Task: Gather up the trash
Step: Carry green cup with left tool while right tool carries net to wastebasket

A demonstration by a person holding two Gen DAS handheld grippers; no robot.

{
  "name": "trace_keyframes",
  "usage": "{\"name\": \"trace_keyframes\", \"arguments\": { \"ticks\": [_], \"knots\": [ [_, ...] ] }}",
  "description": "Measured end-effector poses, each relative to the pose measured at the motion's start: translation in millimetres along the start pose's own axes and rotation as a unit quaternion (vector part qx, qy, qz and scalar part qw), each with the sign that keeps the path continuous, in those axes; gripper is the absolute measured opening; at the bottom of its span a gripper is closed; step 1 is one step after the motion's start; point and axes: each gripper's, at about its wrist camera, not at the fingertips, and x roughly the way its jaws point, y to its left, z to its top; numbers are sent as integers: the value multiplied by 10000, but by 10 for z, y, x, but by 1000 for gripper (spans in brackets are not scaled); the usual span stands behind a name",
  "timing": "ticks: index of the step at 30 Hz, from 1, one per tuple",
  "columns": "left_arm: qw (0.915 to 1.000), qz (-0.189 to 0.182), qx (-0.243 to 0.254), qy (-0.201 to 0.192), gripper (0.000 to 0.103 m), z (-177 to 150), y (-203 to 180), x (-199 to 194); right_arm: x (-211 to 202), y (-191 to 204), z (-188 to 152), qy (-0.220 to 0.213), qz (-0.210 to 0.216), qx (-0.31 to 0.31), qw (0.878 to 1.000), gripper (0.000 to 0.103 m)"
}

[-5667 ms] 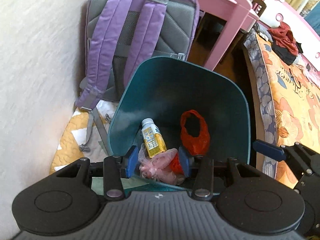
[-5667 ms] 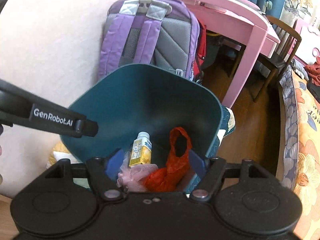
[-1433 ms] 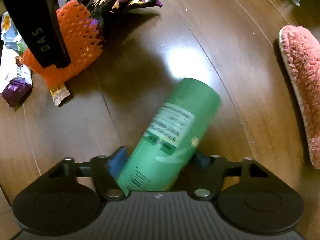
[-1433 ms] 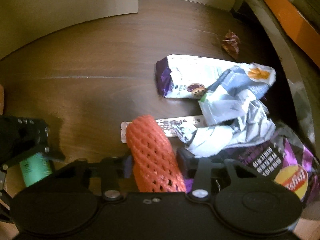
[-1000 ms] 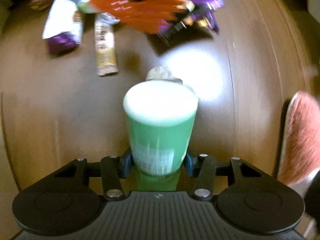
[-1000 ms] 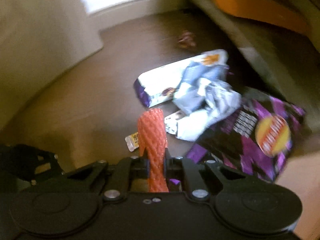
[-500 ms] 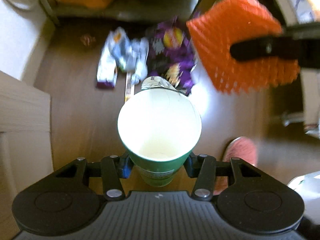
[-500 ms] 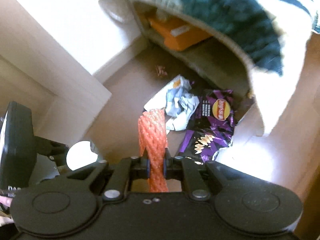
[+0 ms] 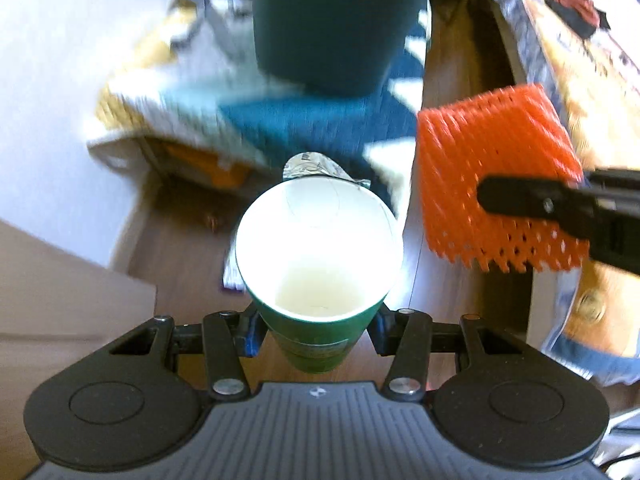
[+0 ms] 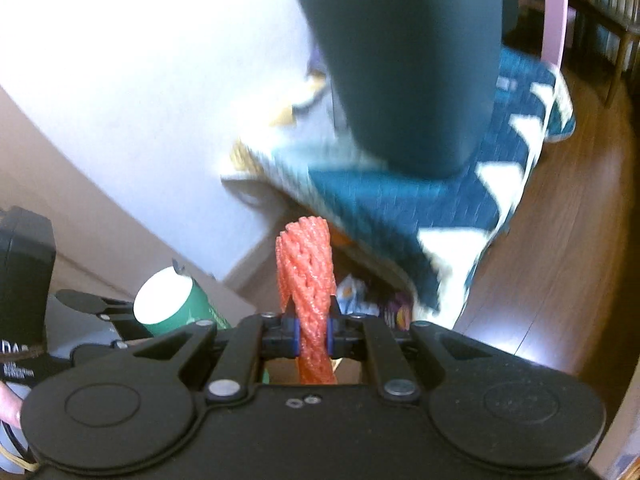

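Observation:
My left gripper (image 9: 316, 330) is shut on a green paper cup (image 9: 318, 256), upright, white inside and empty, with a peeled foil lid at its far rim. My right gripper (image 10: 312, 334) is shut on an orange foam fruit net (image 10: 306, 280); the net also shows in the left wrist view (image 9: 492, 168), to the right of the cup. The dark teal trash bin (image 9: 340, 20) stands ahead and above both grippers on a patterned mat; it also shows in the right wrist view (image 10: 412, 60). The cup (image 10: 168, 300) appears at the left there.
A blue, white and yellow quilted mat (image 10: 400, 200) lies under the bin. A white wall (image 10: 140, 100) is on the left. A floral bed cover (image 9: 580, 80) is on the right. Snack wrappers (image 10: 396, 312) lie on the wooden floor (image 10: 560, 260) below. A pink table leg (image 10: 554, 12) stands behind.
Both grippers have lifted off the floor with the cup and the net and swung up toward the teal bin. The wrappers on the floor have dropped out of sight.

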Motion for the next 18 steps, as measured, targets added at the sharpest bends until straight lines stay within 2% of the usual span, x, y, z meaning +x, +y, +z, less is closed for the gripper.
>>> {"name": "trace_keyframes", "arguments": {
  "ticks": [10,18],
  "knots": [
    [9951,169,34,-974,48,972,-475,-1100,-1047,-94,878,-1023,-275,-406,9935,10],
    [9857,409,-159,-1627,48,1586,-778,-1777,-1550,-255,1356,-1390,-249,-499,9887,10]
  ]
}}
